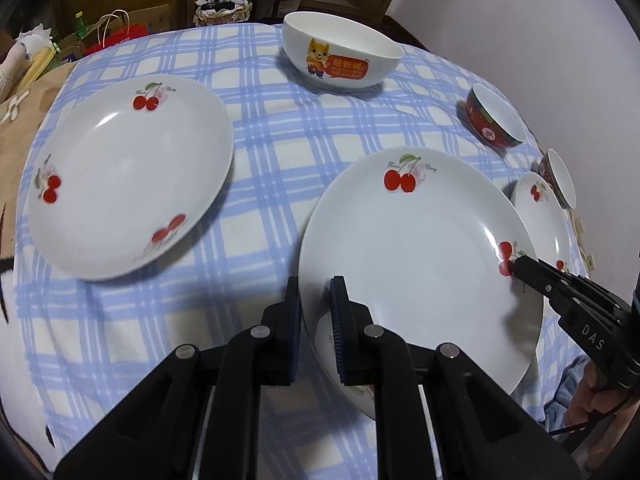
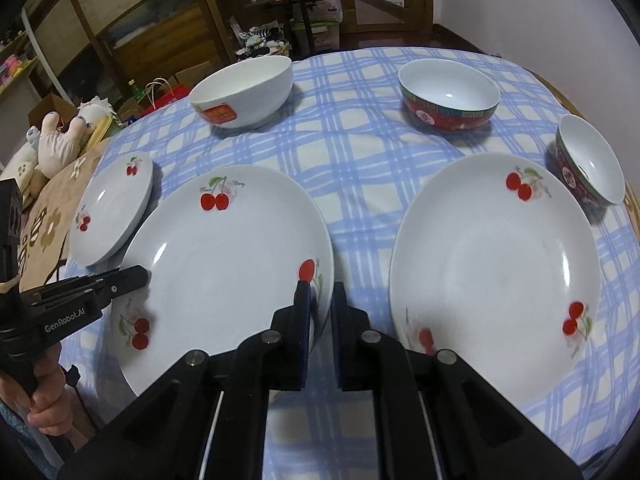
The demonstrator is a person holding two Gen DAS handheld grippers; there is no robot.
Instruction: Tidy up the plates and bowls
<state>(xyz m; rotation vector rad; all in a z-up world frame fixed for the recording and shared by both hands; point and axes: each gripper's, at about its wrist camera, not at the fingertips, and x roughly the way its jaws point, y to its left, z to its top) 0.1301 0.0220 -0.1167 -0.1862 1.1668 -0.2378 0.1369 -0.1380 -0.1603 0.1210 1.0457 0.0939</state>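
Both grippers clamp one cherry plate (image 1: 420, 248) by opposite rims, the left gripper (image 1: 316, 300) and the right gripper (image 2: 320, 304) sharing its weight, likely to stack it on another plate (image 2: 492, 256).

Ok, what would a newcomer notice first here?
The cherry plate at near centre, pinched at opposite rims by the left gripper and right gripper. A left plate and right plate flank it on the blue checked cloth; a white cartoon bowl and two red bowls stand behind.
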